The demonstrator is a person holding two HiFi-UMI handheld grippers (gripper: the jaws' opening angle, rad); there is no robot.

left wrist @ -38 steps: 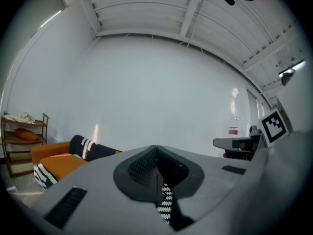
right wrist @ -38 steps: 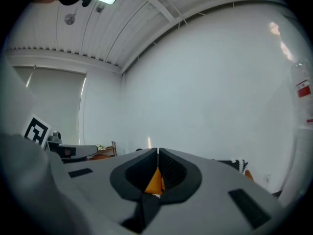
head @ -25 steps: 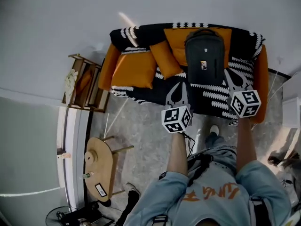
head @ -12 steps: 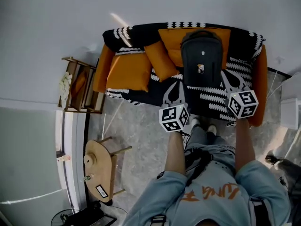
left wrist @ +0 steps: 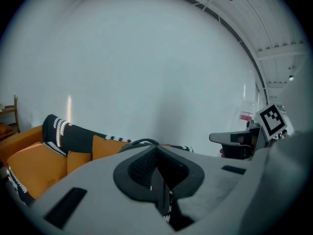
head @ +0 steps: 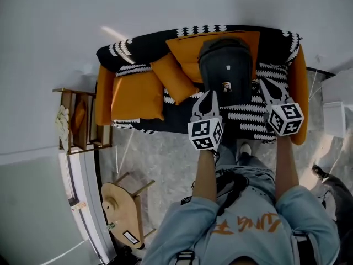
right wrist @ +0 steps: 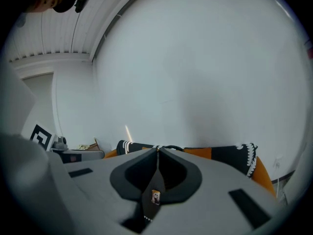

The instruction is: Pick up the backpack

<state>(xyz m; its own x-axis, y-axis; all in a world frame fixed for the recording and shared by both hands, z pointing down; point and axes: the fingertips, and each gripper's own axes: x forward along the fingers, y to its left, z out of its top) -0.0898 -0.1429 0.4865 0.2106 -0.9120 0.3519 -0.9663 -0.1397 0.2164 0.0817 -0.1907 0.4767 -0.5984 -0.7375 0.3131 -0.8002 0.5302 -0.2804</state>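
Backpack (head: 226, 70): dark, standing upright on the seat of a sofa (head: 300, 87), toward its right half, and leaning against an orange back cushion (head: 185, 48). A small tag (head: 226, 86) is showing low on its front. A black throw with white zigzag bands (head: 245, 115) is covering the seat and backrest. Two loose orange cushions (head: 138, 95) are lying to the left of the backpack.

Left gripper (head: 208, 95): the jaws are pressing together with nothing between them, as the left gripper view (left wrist: 156, 151) confirms. In the head view the tips are pointing at the backpack's lower left corner, just beside it; contact cannot be confirmed. The backpack's carry handle (left wrist: 142, 142) is showing just above the closed tips.

Right gripper (head: 268, 84): the jaws are likewise closed on nothing (right wrist: 157, 153). The tips are hanging over the throw just right of the backpack, apart from it. A sliver of the backpack with its tag (right wrist: 155, 197) is showing through the gap behind the tips.

Surroundings: a wooden rack (head: 77, 120) is standing against the wall left of the sofa, and a round wooden table (head: 118, 203) is sitting on the floor nearer the person.
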